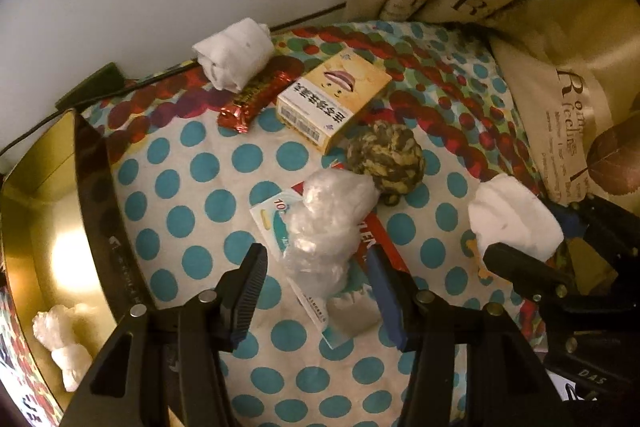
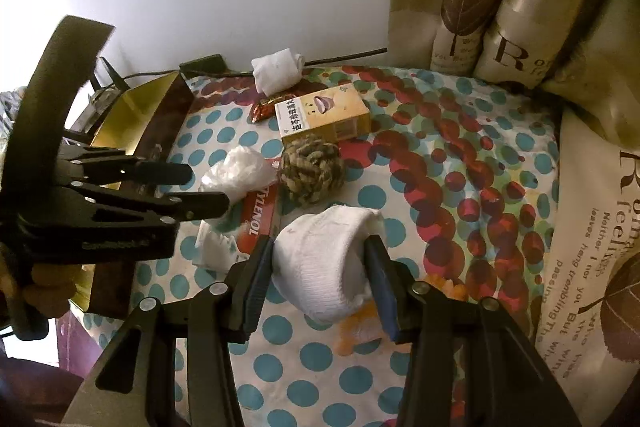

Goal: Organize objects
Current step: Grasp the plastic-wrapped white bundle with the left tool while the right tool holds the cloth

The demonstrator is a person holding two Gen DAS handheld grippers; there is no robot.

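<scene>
My right gripper (image 2: 320, 275) is shut on a rolled white sock (image 2: 324, 267), held above the dotted bedspread; the same sock shows in the left wrist view (image 1: 516, 223). My left gripper (image 1: 316, 291) is open above a crumpled clear plastic bag (image 1: 324, 223) that lies on a red Tylenol box (image 1: 380, 239) and a white packet (image 1: 276, 223). The left gripper also shows in the right wrist view (image 2: 200, 191). Beyond lie a rope ball (image 1: 386, 159), a yellow medicine box (image 1: 332, 99), a red snack bar (image 1: 256, 99) and another white sock roll (image 1: 234, 53).
A gold-lined box (image 1: 44, 211) stands at the left edge of the bed and holds a white rolled sock (image 1: 64, 343). Beige printed cushions (image 1: 560, 75) line the right side. A white wall and a black cable (image 1: 80, 95) are behind.
</scene>
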